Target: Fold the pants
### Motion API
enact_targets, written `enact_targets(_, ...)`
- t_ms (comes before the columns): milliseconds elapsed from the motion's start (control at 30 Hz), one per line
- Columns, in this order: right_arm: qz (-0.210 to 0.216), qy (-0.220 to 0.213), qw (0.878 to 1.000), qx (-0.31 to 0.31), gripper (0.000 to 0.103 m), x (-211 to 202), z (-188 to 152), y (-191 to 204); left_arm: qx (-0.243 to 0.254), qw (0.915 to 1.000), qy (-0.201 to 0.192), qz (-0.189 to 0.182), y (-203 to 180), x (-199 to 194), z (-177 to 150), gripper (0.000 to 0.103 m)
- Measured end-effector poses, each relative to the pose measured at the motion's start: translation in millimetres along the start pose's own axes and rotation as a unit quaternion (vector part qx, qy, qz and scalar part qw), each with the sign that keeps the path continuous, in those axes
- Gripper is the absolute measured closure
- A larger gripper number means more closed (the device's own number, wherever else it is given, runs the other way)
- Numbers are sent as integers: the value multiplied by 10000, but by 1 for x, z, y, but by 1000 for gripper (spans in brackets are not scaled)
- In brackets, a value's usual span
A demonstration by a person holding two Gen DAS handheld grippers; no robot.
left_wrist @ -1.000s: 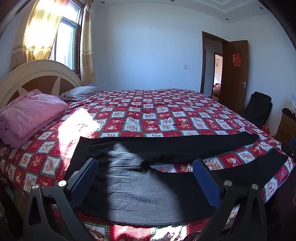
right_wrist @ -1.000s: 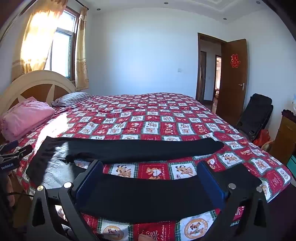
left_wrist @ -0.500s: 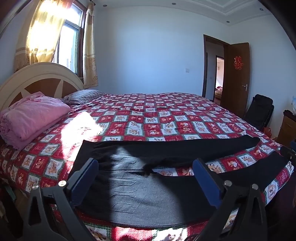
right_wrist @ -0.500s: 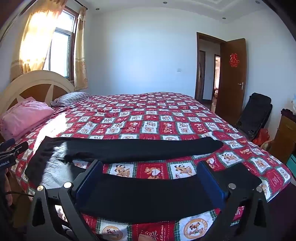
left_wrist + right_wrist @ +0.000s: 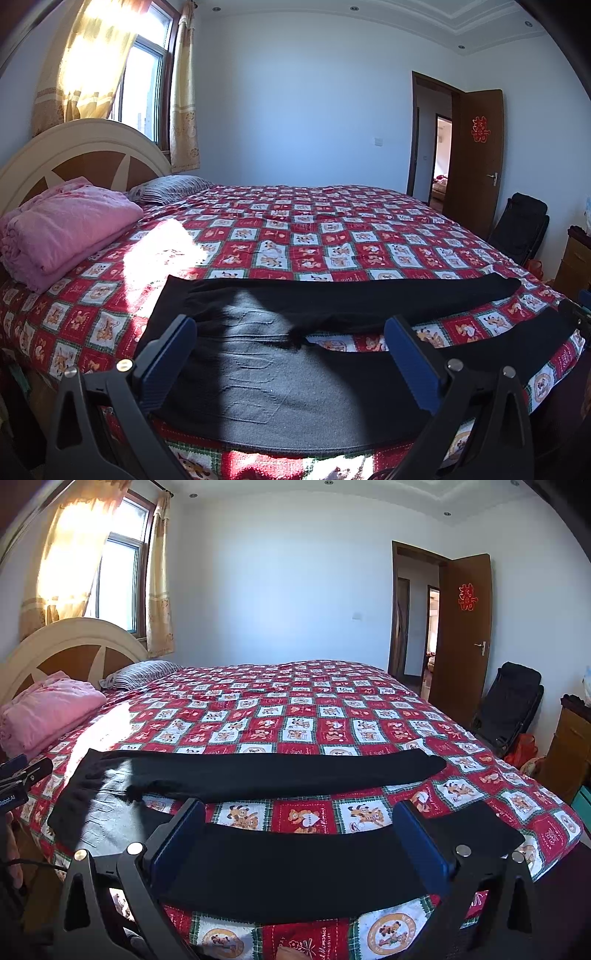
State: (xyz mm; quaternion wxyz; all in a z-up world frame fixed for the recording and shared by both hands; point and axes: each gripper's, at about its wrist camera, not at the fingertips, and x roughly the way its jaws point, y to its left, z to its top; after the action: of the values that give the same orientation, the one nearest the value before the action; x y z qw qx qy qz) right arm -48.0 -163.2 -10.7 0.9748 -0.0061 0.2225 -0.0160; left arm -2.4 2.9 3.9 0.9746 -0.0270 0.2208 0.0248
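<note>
Black knit pants (image 5: 332, 306) lie spread on the red cartoon-checked bedspread (image 5: 317, 236), legs apart. Both the left gripper (image 5: 291, 360) and right gripper (image 5: 299, 842) hover gaping, empty. A folded pink blanket (image 5: 62, 229) sits near the cream wooden headboard (image 5: 85, 147).

the bed (image 5: 332, 236) with its red checked cover carries black pants (image 5: 295, 354), a folded pink blanket (image 5: 62, 232) and a striped pillow (image 5: 170, 186).

Door (image 5: 466, 635) — red 囍 sign (image 5: 467, 597); left tongs (image 5: 14, 775) — "Robot.AI".

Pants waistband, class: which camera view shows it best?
The left wrist view: the waistband lies close, lit by sunlight, just beyond the open left claw. The right wrist view shows it small at the left edge, mostly legs.
</note>
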Motion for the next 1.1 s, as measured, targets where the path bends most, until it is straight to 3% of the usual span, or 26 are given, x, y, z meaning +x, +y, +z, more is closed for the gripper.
enact_targets(1100, 0, 48, 10000, -11, 1, 4, -3, 2, -25, 10000, -8, -8, 3, 1, -2, 0)
